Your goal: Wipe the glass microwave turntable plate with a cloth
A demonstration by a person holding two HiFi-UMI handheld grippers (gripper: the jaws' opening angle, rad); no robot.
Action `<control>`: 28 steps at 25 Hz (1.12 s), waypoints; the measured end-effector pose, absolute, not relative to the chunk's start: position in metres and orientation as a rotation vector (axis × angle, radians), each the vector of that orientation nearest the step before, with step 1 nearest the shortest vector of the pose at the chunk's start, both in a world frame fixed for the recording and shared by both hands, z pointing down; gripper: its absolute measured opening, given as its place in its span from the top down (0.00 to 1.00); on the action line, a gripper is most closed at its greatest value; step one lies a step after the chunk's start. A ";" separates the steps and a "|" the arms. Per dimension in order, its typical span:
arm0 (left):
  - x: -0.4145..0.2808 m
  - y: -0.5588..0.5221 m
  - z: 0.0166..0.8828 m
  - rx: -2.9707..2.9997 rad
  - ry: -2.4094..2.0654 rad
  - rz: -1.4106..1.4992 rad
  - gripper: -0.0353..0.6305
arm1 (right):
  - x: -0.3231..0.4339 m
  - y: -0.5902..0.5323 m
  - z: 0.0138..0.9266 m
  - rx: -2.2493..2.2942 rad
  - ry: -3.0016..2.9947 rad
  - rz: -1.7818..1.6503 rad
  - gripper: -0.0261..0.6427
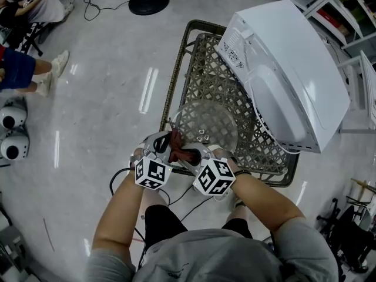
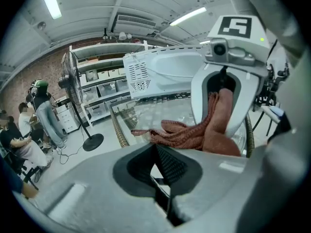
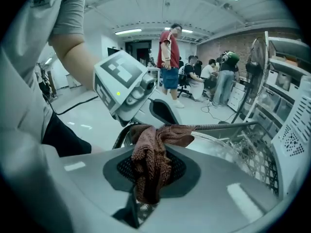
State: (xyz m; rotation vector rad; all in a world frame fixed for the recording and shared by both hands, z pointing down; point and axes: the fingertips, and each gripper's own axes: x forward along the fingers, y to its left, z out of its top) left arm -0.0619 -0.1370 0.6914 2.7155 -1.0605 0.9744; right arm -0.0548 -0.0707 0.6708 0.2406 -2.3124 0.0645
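Note:
The round glass turntable plate (image 1: 205, 122) hangs tilted over the wicker table (image 1: 202, 57), in front of the white microwave (image 1: 294, 69). My left gripper (image 1: 160, 141) is shut on the plate's near rim; in the left gripper view the glass (image 2: 160, 113) runs out from the closed jaws. My right gripper (image 1: 191, 154) is shut on a red-brown cloth (image 1: 176, 148), which bunches between its pads (image 3: 150, 164) and drapes over the plate's edge (image 2: 184, 132). The two grippers are close together and face each other across the rim.
The microwave sits on the table's right side with its vented back toward me. A standing fan's base (image 1: 148, 2) is on the floor beyond the table. People sit and stand at the left (image 1: 23, 69). Cables trail on the floor by my legs.

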 end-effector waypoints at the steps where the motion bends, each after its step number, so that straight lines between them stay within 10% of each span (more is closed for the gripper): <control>1: -0.062 -0.137 0.691 2.714 -1.060 0.974 0.95 | -0.057 -0.071 0.676 0.233 -2.295 0.048 0.85; 28: -0.062 -0.136 0.692 2.776 -1.071 1.009 0.95 | 0.126 -0.082 0.663 0.393 -2.007 0.072 0.85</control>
